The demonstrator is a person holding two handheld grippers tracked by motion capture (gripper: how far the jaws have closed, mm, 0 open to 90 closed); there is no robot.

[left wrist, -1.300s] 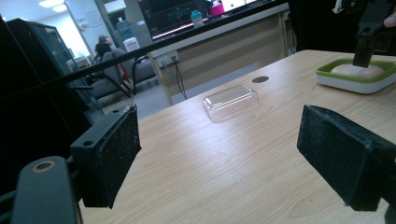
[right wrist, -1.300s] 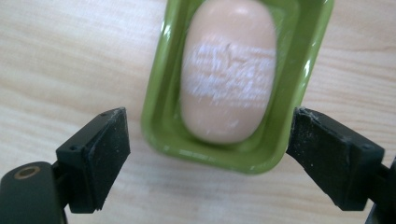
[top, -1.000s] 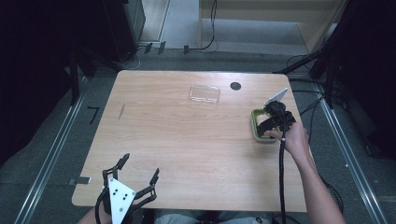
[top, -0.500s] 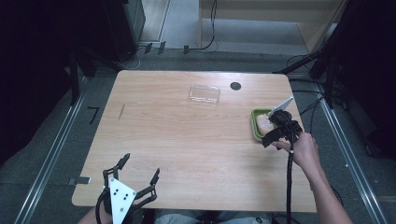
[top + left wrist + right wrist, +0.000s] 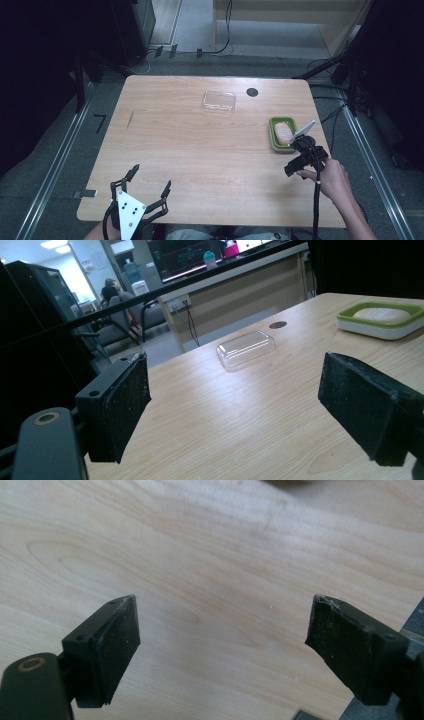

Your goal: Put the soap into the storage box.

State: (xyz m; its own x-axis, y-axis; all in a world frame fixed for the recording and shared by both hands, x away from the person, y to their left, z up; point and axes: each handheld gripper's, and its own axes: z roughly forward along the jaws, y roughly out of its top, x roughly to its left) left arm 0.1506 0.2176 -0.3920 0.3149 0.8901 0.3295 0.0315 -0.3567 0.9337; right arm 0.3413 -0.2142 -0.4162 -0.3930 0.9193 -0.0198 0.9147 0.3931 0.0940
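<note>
A green soap dish with a pale bar of soap in it stands near the table's right edge. The same dish and soap show in the left gripper view at the upper right. A person's hand holds my right gripper just in front of the dish, pointing down. It hangs open over bare wood with nothing between its pads. My left gripper rests at the near left edge, open and holding nothing.
A clear plastic lid lies at the back middle of the wooden table, with a round black hole to its right. In the left gripper view the lid and the hole lie ahead.
My right gripper has drawn back from over the soap dish toward the near edge of the table. The left gripper has stayed where it was.
</note>
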